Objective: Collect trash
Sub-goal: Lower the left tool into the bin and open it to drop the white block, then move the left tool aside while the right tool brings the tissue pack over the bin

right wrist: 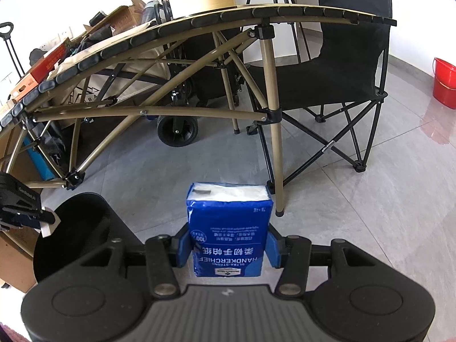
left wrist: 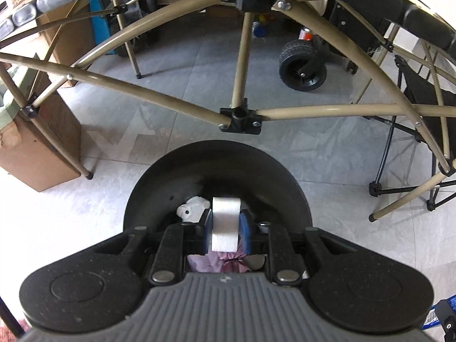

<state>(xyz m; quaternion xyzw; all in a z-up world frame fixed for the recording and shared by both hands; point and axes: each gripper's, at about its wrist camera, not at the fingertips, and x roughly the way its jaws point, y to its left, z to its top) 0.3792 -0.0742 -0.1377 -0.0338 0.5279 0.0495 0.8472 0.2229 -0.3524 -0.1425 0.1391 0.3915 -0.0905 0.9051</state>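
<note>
My left gripper (left wrist: 226, 228) hangs over a black trash bin (left wrist: 216, 168), pointing steeply down into it. A white paper roll (left wrist: 225, 225) fills the gap between its blue pads (left wrist: 245, 230) and touches both. Inside the bin lie a crumpled white tissue (left wrist: 192, 206) and something pink (left wrist: 211, 263). My right gripper (right wrist: 228, 245) is shut on a blue pack of handkerchief tissues (right wrist: 228, 219), held above the grey floor to the right of the bin (right wrist: 82, 228). The left gripper (right wrist: 47, 219) shows at the left edge of the right wrist view with the white piece (right wrist: 51, 226) at its tip.
A folding camp table with tan legs (right wrist: 273, 131) and a slatted top (right wrist: 228, 15) stands just beyond the bin. A black folding chair (right wrist: 350, 65), a wagon wheel (left wrist: 302, 68), cardboard boxes (left wrist: 40, 154) and a red bucket (right wrist: 444, 82) surround it.
</note>
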